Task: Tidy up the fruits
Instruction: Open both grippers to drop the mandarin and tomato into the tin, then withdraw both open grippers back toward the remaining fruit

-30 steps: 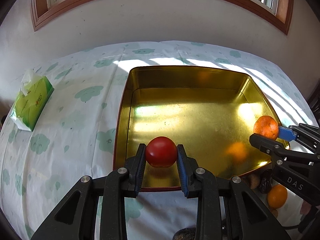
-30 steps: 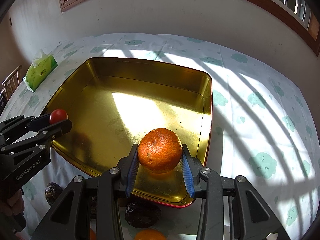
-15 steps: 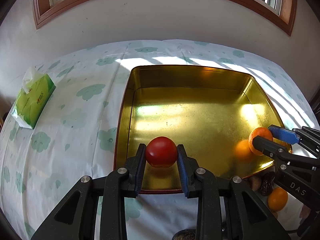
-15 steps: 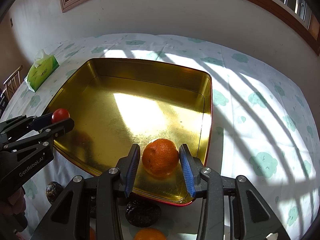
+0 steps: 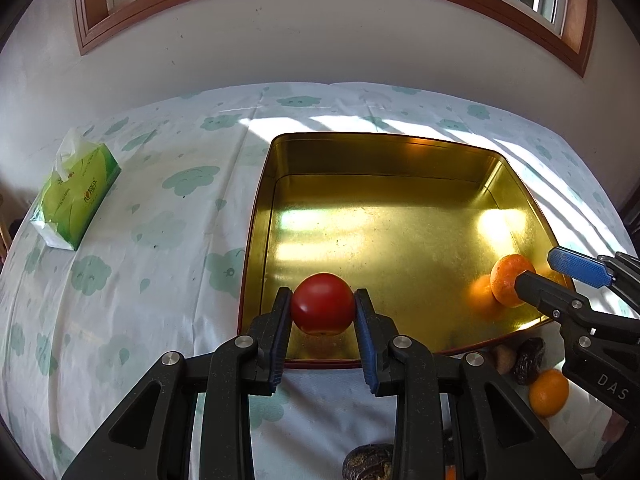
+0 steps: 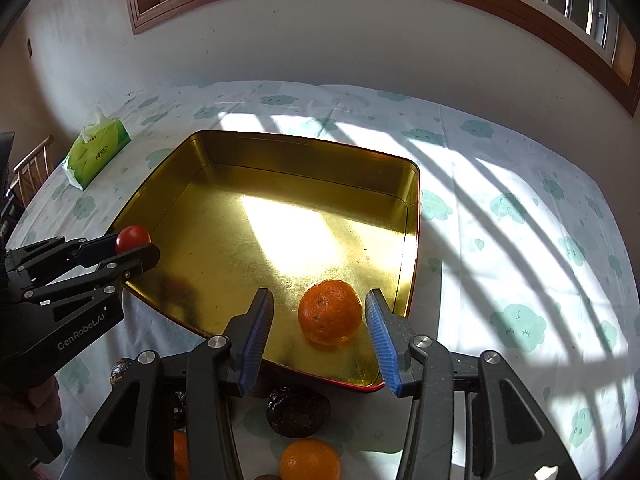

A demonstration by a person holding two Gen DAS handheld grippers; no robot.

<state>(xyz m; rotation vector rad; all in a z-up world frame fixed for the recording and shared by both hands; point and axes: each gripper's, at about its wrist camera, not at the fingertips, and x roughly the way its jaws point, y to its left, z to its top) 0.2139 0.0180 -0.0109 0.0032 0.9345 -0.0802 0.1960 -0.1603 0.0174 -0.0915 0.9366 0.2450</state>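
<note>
A gold tin tray point(image 5: 380, 152) point(image 6: 304, 156) lies on the cloud-print tablecloth. My left gripper point(image 5: 322, 312) is shut on a red tomato point(image 5: 322, 309) point(image 6: 132, 238), held just over the tray's near left edge. An orange mandarin point(image 6: 329, 312) point(image 5: 510, 282) rests on the tray floor near the near right corner. My right gripper point(image 6: 318, 320) straddles it with its jaws opening, and the blue pads point(image 6: 380, 336) stand clear of the peel on both sides.
A green tissue box point(image 5: 76, 196) point(image 6: 98, 152) sits at the table's far left. Loose fruit lies on the cloth in front of the tray: another mandarin point(image 6: 310, 460) point(image 5: 548, 392) and dark wrinkled fruits point(image 6: 298, 412) point(image 5: 528, 360). A wall with a window runs behind.
My right gripper lowered the mandarin onto the tray floor and opened off it. The left gripper kept its hold on the tomato and barely moved.
</note>
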